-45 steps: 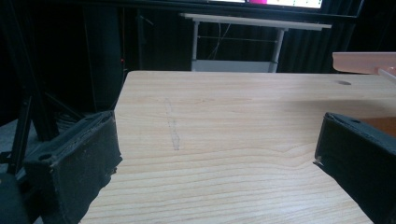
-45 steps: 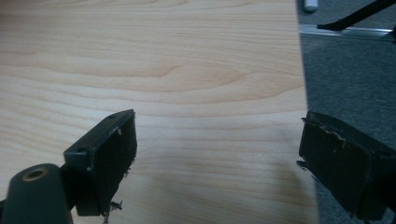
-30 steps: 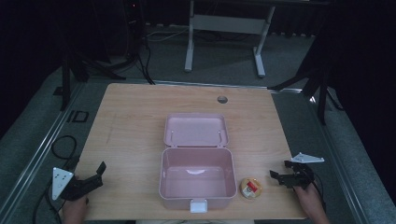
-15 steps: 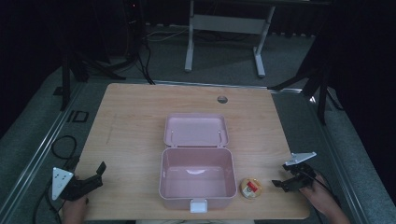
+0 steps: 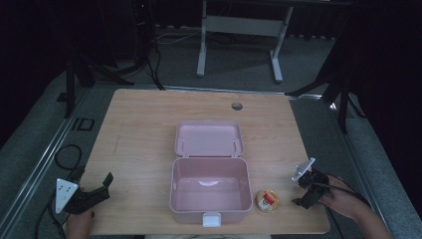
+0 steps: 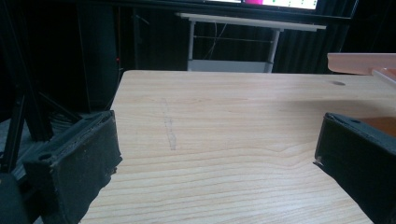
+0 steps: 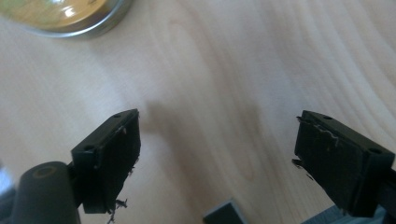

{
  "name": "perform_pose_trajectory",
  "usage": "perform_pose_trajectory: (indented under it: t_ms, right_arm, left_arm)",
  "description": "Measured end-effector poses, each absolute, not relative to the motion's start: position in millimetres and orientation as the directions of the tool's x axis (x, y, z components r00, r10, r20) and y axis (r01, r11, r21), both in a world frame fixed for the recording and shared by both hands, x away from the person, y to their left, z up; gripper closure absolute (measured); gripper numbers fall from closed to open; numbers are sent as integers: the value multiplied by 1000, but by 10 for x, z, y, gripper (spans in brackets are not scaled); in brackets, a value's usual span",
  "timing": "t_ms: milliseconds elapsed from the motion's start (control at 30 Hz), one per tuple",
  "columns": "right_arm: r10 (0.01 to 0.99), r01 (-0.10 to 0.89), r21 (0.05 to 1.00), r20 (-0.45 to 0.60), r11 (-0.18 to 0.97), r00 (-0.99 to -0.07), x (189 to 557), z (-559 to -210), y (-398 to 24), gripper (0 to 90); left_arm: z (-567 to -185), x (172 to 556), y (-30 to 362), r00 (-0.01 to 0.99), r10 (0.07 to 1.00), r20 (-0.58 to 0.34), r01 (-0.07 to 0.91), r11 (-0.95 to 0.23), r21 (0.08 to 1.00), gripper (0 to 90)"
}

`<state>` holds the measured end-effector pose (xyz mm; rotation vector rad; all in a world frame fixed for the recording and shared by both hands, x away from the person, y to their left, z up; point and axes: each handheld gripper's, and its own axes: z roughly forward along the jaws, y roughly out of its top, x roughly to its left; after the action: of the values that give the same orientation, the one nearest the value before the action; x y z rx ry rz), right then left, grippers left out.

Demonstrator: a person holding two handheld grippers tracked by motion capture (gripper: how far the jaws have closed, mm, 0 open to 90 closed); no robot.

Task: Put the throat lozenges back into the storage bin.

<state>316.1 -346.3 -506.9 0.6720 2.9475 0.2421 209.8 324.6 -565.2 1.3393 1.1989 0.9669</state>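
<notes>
A pink lunch box (image 5: 210, 190) stands open at the table's front middle, its lid (image 5: 209, 140) lying flat behind it; the inside looks bare. A small round tin (image 5: 267, 200) with a yellow and red label lies just right of the box, and its rim (image 7: 70, 18) shows at the top left of the right gripper view. My right gripper (image 5: 304, 191) is open, held low over the wood right of the tin, nothing between its jaws. My left gripper (image 5: 99, 191) is open at the table's front left corner, pointing toward the box.
A round cable hole (image 5: 237, 106) sits near the table's far edge. The pink lid's edge (image 6: 364, 63) shows at the right in the left gripper view. Dark stands and a white desk frame (image 5: 239, 30) are beyond the table. Bare wood (image 5: 139, 139) lies left of the box.
My right gripper has drawn back to the right and tilted down toward the table, away from the tin. The left gripper has stayed put.
</notes>
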Motion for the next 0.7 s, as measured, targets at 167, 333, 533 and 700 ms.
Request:
perform_pose_trajectory:
  t_ms: [167, 333, 533, 700]
  right_arm:
    - [365, 365, 10, 6, 931, -931, 3164, -5081, -3315, 148]
    - [328, 326, -56, 29, 944, -944, 3172, -5104, -3181, 147]
    - [309, 306, -67, 43, 950, -950, 3170, -5066, -3073, 133]
    - [297, 291, -96, 57, 952, -953, 3166, -5053, -3013, 133]
  left_arm:
    - [-5652, 2098, 3250, 174, 982, -76, 137, 52, 989, 3]
    - [-5652, 2098, 3251, 176, 981, -78, 138, 54, 989, 3]
    - [-5653, 2098, 3252, 179, 981, -80, 138, 56, 989, 3]
    - [-5652, 2099, 3251, 180, 980, -80, 139, 55, 989, 3]
